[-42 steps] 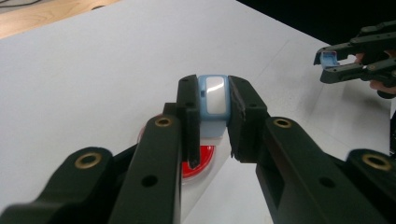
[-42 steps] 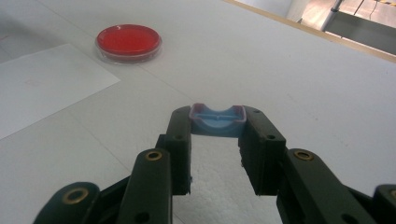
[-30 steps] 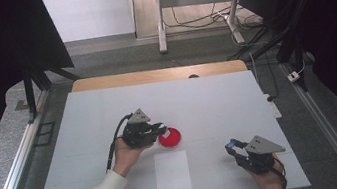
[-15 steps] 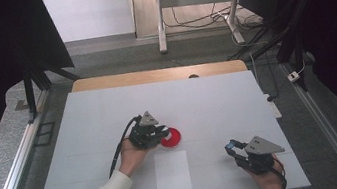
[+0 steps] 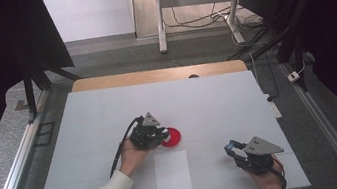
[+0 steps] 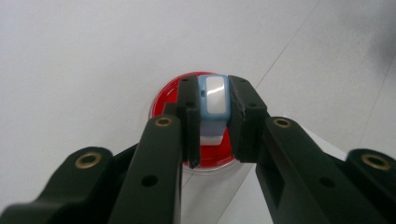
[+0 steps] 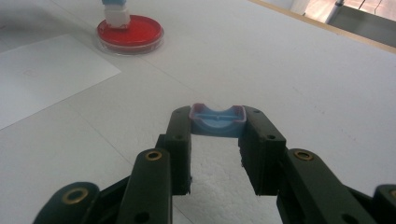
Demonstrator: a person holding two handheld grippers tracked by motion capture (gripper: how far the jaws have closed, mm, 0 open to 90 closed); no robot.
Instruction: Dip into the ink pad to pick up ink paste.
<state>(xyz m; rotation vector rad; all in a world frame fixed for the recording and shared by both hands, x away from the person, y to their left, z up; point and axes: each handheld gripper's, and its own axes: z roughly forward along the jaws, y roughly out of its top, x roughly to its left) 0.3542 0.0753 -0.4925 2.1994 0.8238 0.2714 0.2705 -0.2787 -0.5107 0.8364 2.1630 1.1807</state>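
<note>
Two grippers grasp blue pieces: left gripper (image 6: 212, 123) presses a stamp (image 6: 212, 100) onto the red dish (image 6: 168, 93), hiding its base; right gripper (image 7: 217, 140), at four o'clock, clamps a cap (image 7: 217, 121).

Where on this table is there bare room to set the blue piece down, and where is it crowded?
Free: the far half of the table beyond the red dish, and the strip between the white sheet and the right gripper. Crowded: around the dish, where the left gripper holds a stamp-like block over it.
</note>
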